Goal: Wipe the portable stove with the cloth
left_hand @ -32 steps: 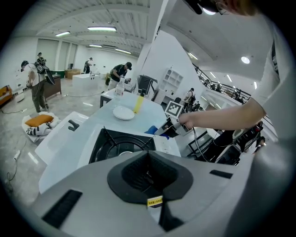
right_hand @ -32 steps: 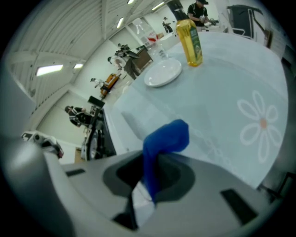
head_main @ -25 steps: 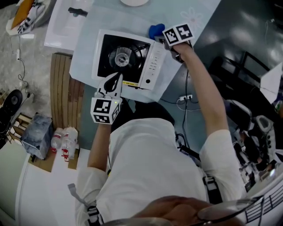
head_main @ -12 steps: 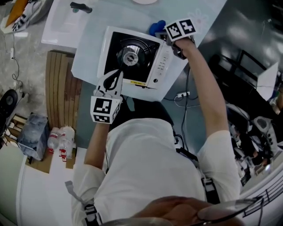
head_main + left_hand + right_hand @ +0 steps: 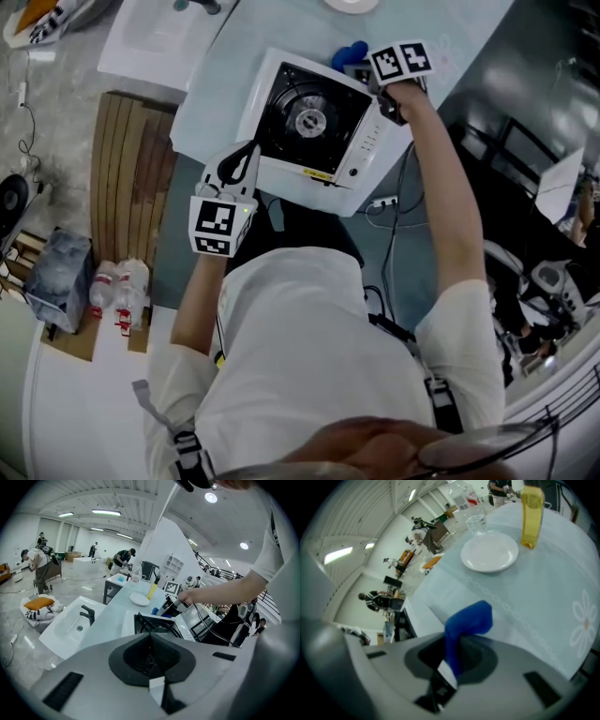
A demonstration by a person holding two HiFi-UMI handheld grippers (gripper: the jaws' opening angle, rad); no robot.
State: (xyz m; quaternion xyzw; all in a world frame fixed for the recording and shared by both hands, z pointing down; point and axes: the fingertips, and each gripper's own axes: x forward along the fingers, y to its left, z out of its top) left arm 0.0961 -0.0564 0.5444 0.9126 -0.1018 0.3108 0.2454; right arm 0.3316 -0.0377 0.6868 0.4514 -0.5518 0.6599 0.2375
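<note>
While we looked down from the head view, the portable stove [image 5: 361, 155] sat skewed near the desk's [image 5: 211, 98] near edge. It was a boxy white metal case with a glossy black top, a round silvery burner at its centre and a control panel along its right side. The cloth [image 5: 350, 53], a soft deep-blue strip, was at the stove's far right corner, clamped between the fingers of the right gripper [image 5: 364, 71]. We could not tell whether it touched the case. In the right gripper view its free end folded over in a rounded hump. The left gripper [image 5: 247, 157], grey and white plastic with black parts, hovered by the stove's near left corner. In the left gripper view its fingers stood together with nothing between them, and the black grate showed just beyond.

A smooth, pale blue-grey covering with a faint flower pattern lay over the desk. Toward its far edge stood a round white plate [image 5: 489, 551], a clear glass [image 5: 477, 524] and a translucent yellow bottle [image 5: 532, 515]. Beside the desk's left edge was a white sink [image 5: 70, 625] with a black tap, and nearer us wooden slats [image 5: 131, 173] lay on the speckled floor. We were in a large white hall with strip lights in a ribbed ceiling, and people stood far off.
</note>
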